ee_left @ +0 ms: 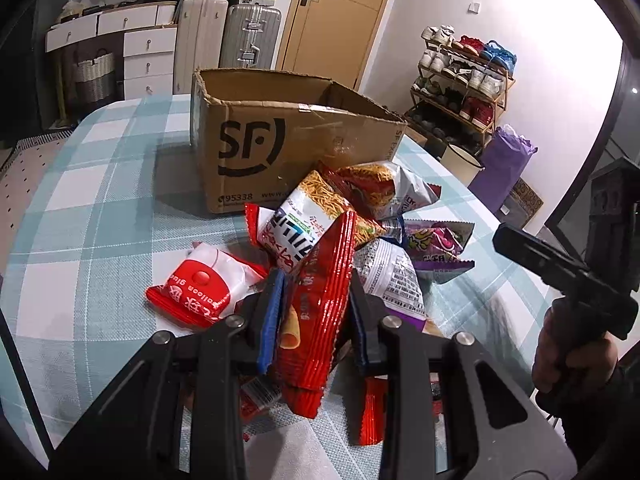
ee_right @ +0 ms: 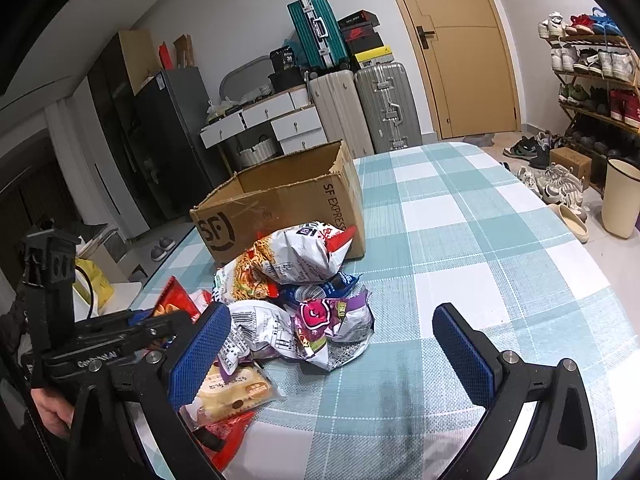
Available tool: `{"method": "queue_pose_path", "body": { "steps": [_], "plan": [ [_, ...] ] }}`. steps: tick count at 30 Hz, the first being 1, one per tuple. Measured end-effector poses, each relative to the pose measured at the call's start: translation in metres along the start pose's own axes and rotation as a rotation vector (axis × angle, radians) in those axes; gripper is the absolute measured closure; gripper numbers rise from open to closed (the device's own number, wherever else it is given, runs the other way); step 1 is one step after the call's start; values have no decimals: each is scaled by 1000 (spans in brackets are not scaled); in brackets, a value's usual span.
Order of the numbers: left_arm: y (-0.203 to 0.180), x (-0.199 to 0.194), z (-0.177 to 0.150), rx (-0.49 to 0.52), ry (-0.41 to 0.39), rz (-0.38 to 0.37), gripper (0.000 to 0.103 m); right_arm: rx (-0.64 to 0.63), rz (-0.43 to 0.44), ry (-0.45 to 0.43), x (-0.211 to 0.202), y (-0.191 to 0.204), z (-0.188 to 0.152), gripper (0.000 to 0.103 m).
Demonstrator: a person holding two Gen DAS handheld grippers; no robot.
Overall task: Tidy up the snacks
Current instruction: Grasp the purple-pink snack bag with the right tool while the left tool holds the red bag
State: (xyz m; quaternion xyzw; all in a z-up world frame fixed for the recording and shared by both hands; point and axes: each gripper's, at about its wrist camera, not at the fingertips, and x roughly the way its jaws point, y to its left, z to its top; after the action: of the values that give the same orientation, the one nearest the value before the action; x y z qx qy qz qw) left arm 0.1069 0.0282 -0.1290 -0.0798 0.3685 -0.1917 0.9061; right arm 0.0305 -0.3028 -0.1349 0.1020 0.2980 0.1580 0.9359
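The left gripper had its fingers clamped on a red packet, which stood upright between the blue pads; its lower end hung below them, and more red wrappers beneath were cut off by the black arms. At 10 o'clock from it a red-and-white pouch lay flat on the checked worktop. At 12 o'clock the snack pile rose: noodle bags on top, a purple bag at its 3 o'clock side, a white bag's print too small to read.

The right gripper had its fingers wide apart and empty over the cloth, the pile at 11 o'clock. Its left pad covered part of a pale pastry packet. The left gripper's body hid most of a red packet at 9 o'clock.

Beyond the pile stood an open cardboard box, touching it; its inside was not visible from the left. Suitcases, a door and a shoe rack lay behind.
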Motion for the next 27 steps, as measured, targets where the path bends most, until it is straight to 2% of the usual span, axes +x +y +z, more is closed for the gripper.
{"method": "queue_pose_path", "body": {
  "steps": [27],
  "plan": [
    [18,-16,6,-53,-24,-33,77,57,12,180,68,-15,4,0]
  ]
}}
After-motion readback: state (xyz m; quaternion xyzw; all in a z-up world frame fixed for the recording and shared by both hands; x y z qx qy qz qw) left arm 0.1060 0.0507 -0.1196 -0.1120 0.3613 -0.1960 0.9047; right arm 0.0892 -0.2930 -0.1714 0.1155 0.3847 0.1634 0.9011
